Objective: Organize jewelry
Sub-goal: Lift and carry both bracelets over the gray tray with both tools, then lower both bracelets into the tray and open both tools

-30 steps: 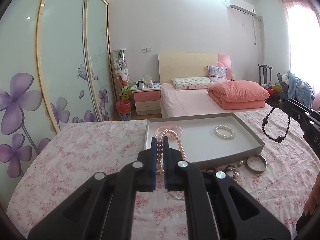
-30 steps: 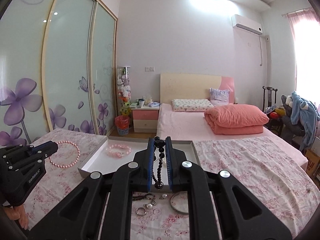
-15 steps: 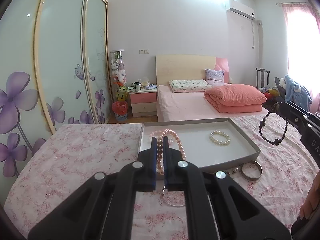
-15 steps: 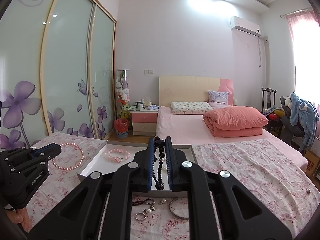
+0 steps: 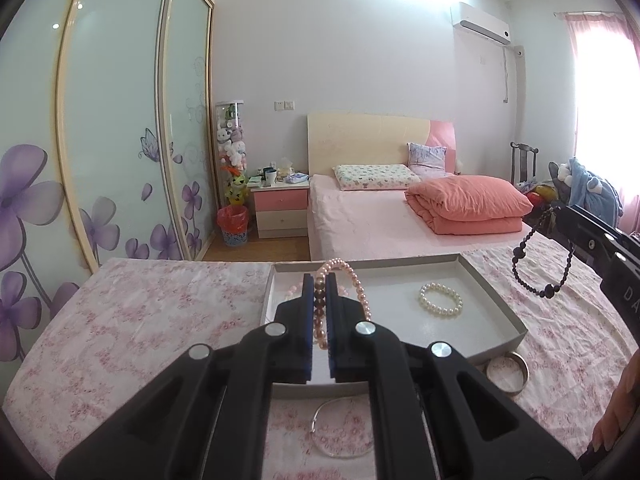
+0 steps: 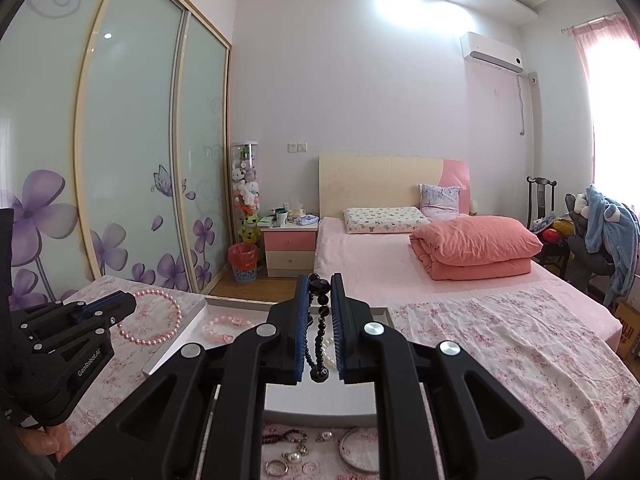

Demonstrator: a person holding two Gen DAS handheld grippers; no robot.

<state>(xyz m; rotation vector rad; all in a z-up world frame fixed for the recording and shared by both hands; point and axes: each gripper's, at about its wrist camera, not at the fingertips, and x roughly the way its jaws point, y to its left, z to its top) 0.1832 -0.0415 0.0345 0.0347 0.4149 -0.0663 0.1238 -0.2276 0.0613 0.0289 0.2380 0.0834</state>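
both tools are loaded and held up over the flowered pink tablecloth, so the step in hand looks like carrying 2 pieces to the shallow grey cardboard tray. the left gripper has its blue pads pinched on a pink pearl bracelet, whose loop rises above the fingertips and hangs down the right side, over the tray's near left part in this view. the right gripper is pressed together on a black beaded bracelet; the strand dangles between the pads with a larger faceted bead at the bottom, above the tray's near edge.

already in the tray lie a white pearl bracelet, flat near the middle, and a pale pink bead bracelet toward the far left corner. on the cloth just in front of the tray rest a silver metal bangle, a thin wire hoop, and some small rings and pearl pieces.

the next move, i judge, calls for lowering each strand to a bare patch of tray floor, apart from the 2 bracelets lying there, before easing the pads apart. the loose loops may swing and catch the rim.
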